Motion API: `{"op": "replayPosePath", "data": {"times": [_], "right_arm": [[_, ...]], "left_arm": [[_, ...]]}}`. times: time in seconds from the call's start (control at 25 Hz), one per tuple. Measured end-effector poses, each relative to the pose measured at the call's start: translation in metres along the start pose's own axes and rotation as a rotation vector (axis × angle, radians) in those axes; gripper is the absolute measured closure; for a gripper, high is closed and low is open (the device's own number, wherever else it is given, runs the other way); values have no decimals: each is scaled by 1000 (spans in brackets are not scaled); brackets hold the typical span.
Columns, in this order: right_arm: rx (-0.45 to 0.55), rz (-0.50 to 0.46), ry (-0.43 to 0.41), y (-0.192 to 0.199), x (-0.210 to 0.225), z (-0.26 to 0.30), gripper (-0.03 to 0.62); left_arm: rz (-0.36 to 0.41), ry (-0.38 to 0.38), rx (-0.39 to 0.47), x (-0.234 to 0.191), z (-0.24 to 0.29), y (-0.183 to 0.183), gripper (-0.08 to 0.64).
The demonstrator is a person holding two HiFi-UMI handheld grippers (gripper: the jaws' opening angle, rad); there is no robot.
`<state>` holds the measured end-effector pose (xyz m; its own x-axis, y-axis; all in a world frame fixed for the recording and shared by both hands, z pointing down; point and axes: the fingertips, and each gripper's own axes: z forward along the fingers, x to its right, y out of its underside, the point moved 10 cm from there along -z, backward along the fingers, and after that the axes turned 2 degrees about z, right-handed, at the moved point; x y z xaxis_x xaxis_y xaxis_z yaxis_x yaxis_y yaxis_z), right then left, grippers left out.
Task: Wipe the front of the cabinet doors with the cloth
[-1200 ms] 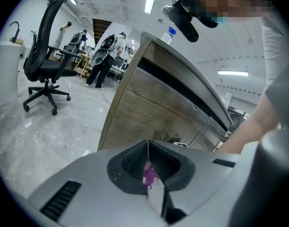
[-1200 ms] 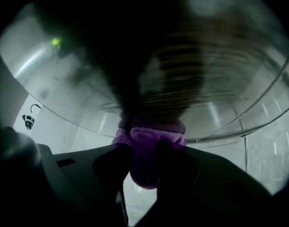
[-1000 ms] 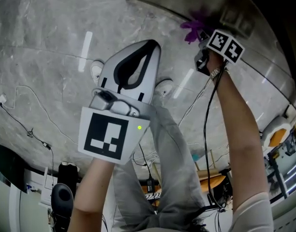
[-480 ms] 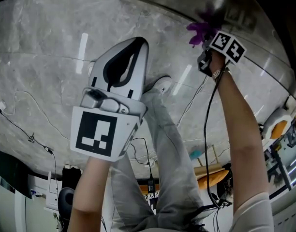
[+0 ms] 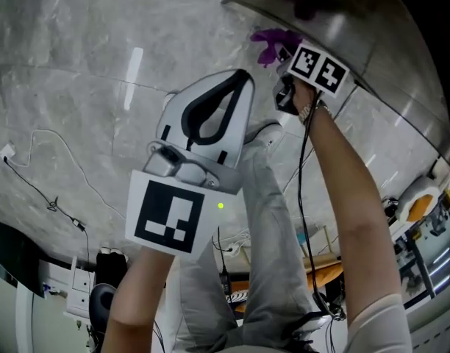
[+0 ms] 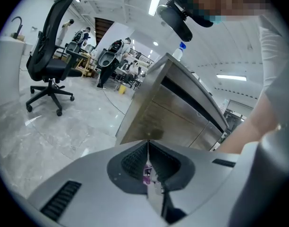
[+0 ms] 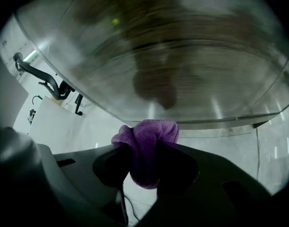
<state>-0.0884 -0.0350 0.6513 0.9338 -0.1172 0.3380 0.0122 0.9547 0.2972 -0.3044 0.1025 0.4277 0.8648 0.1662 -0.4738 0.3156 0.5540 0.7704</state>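
My right gripper (image 7: 144, 162) has its jaws clamped on the purple cloth (image 7: 147, 143), which is held up by the lower part of the steel cabinet door (image 7: 182, 56) (whether it actually touches, I can't tell). My left gripper (image 6: 148, 167) hangs off to the side, jaws together on nothing. I judge the wiping to be under way. The door shows no clear wiped patch, so most of the front seems left.

We find the cabinet door (image 7: 182, 56) close ahead of the cloth (image 7: 149, 136), barring the way forward; leftward the floor (image 5: 63, 65) lies open, crossed by a cable (image 5: 52, 203).
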Motion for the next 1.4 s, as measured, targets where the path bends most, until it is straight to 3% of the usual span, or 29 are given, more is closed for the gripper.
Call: {"op": "replayPosePath", "data": {"times": [0.16,0.32,0.52,0.68,0.88,1.4], "right_arm": [[-8,-23,-47,0,-56,41,454],[40,-38,-49,-9,-83,66,454],[81,-26,-13,-23,-84,87,454],[60,-46,-50,-28,-69,93,454],[50,0,-16,-27,-25,76,454],[9,27,55,-22,153,21,454]], "left_arm": [[-27,-43,-13,-44,-24,1,543],[-36,-68,-26,-76,-38,0,543],[-63,-122,-18,-95,-42,12,543],[-58,-137,-11,-82,-29,22,543],[-48,-145,-1,-46,-12,26,543],[-14,-183,17,62,47,64,543]]}}
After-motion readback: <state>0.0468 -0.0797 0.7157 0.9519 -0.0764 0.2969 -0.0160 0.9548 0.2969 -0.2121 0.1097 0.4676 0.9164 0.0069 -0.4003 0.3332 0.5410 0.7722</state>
